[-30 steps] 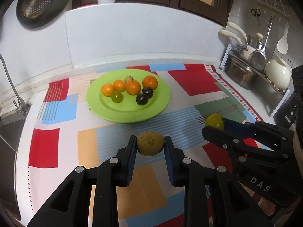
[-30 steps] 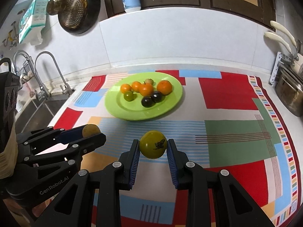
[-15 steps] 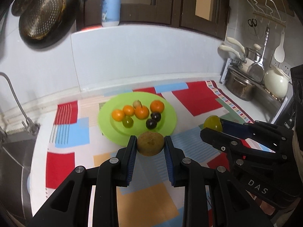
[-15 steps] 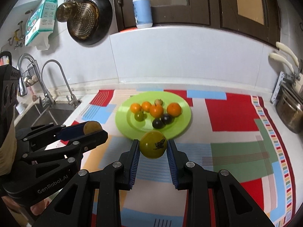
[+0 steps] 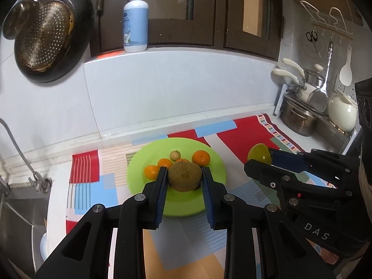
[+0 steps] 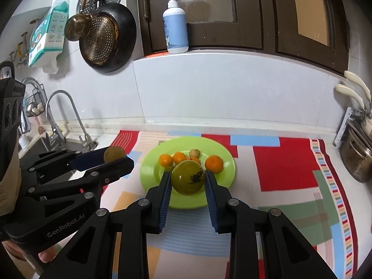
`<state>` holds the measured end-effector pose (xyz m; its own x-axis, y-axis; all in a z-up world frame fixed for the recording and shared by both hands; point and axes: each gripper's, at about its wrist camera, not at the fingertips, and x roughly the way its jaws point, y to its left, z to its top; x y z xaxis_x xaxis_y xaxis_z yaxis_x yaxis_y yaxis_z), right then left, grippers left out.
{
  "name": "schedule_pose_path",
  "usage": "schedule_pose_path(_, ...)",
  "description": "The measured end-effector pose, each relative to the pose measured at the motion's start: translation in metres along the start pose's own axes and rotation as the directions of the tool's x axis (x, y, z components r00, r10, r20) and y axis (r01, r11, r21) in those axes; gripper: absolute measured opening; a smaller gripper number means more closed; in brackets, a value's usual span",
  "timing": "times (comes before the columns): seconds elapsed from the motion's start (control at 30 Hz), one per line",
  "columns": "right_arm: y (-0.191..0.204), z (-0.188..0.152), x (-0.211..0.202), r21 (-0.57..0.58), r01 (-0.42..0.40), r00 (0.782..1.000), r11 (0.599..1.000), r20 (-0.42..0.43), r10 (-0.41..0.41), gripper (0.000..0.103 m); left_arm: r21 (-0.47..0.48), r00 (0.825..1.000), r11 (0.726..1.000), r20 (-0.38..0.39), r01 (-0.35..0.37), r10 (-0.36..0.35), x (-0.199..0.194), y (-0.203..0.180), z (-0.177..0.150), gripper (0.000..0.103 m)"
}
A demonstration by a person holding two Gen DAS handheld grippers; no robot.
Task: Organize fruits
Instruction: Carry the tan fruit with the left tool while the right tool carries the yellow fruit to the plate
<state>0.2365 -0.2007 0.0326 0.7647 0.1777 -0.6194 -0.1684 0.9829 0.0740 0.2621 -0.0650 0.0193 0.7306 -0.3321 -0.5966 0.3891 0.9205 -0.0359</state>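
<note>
two tongs, left tongs [image 5: 184, 181] gripping one brown fruit [image 5: 184, 176] and right tongs [image 6: 188, 181] one green tomato [image 6: 188, 180], above one green plate [image 6: 223, 176] with four oranges [image 6: 214, 163] on a patchwork-cloth kitchen table [image 6: 288, 172].

Round brown rough-skinned fruit [image 5: 184, 176], clamped between blue pads, held in the air just in front of the green plate [image 5: 211, 200]. Yellow-green tomato [image 6: 188, 180] with dark dried calyx facing the camera, likewise clamped and raised before that plate. On the plate: small oranges [image 6: 214, 163] clustered toward its far half, one pale small fruit [image 6: 194, 153] behind them.
</note>
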Motion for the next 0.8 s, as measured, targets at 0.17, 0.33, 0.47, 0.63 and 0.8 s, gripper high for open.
schedule_pose_path(0.17,-0.004,0.014,0.019,-0.005,0.002,1.0,1.0,-0.009,-0.002,0.03,0.004,1.0,1.0,-0.007,-0.013,0.013,0.019,0.011,0.011,0.029)
schedule_pose_path(0.33,-0.008,0.025,0.044,-0.011,0.006,0.999,1.0,-0.034,-0.006,0.03,-0.014,0.999,1.0,-0.04,-0.003,0.003,0.043,0.024,0.018,0.029)
schedule_pose_path(0.47,-0.011,0.03,0.064,-0.011,0.006,0.999,1.0,-0.054,-0.006,0.03,-0.014,0.998,1.0,-0.055,-0.006,0.005,0.059,0.032,0.022,0.029)
schedule_pose_path(0.63,-0.016,0.037,0.088,-0.009,0.008,0.997,1.0,-0.077,-0.008,0.03,-0.021,0.997,1.0,-0.081,0.001,-0.003,0.081,0.04,0.026,0.029)
schedule_pose_path(0.8,-0.02,0.043,0.11,-0.012,0.007,0.995,1.0,-0.097,-0.008,0.03,-0.028,0.994,1.0,-0.107,0.002,-0.005,0.105,0.048,0.028,0.029)
